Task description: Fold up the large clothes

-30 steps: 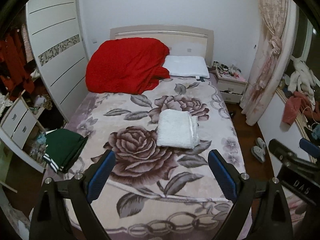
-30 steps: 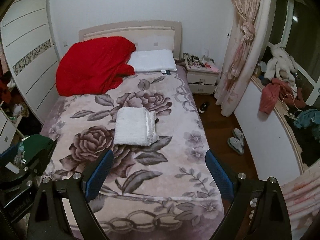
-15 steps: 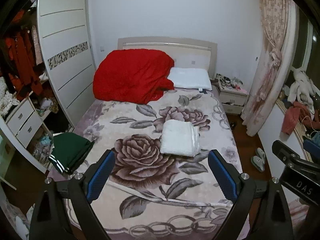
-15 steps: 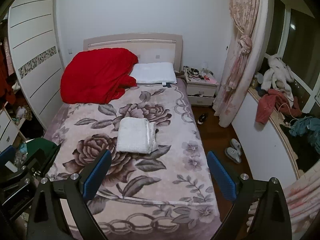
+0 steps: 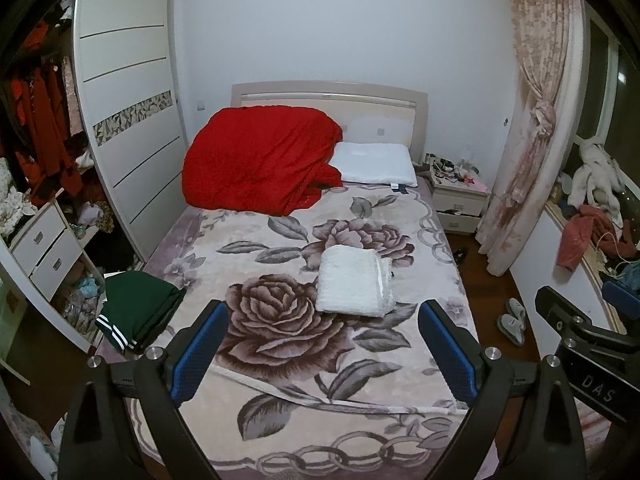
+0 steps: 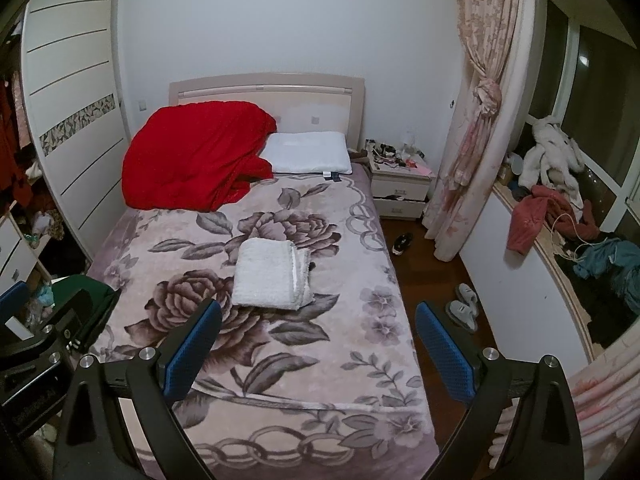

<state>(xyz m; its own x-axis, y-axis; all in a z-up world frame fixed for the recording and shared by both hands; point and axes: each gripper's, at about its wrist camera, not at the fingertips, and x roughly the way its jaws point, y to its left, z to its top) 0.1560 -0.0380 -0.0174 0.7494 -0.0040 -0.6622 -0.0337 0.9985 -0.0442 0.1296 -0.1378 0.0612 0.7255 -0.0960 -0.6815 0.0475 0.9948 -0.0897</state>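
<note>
1. Wardrobe side first: a folded dark green garment (image 5: 138,312) with white stripes lies at the bed's left edge, low and to the left of the left gripper (image 5: 320,344). In the right wrist view only a sliver of it (image 6: 86,286) shows behind that gripper's body.

2. Left gripper: its jaws stand wide with nothing between them, held above the foot of the floral blanket (image 5: 280,380) and touching no cloth.

3. Middle of the bed: a folded white garment (image 5: 354,286) lies flat, well apart from both grippers. From the left gripper it sits ahead and slightly right of the jaw gap. Its long axis runs roughly from foot to headboard, with the layered edges along its right side.

4. Right gripper (image 6: 318,342): jaws also wide and empty. From here the white garment (image 6: 272,278) lies ahead and left of centre.

5. Judgement: both grippers look about equally far from the white bundle, which already appears folded. The green piece is clearly nearer the left one, so any reach for it would suit that hand.
</note>
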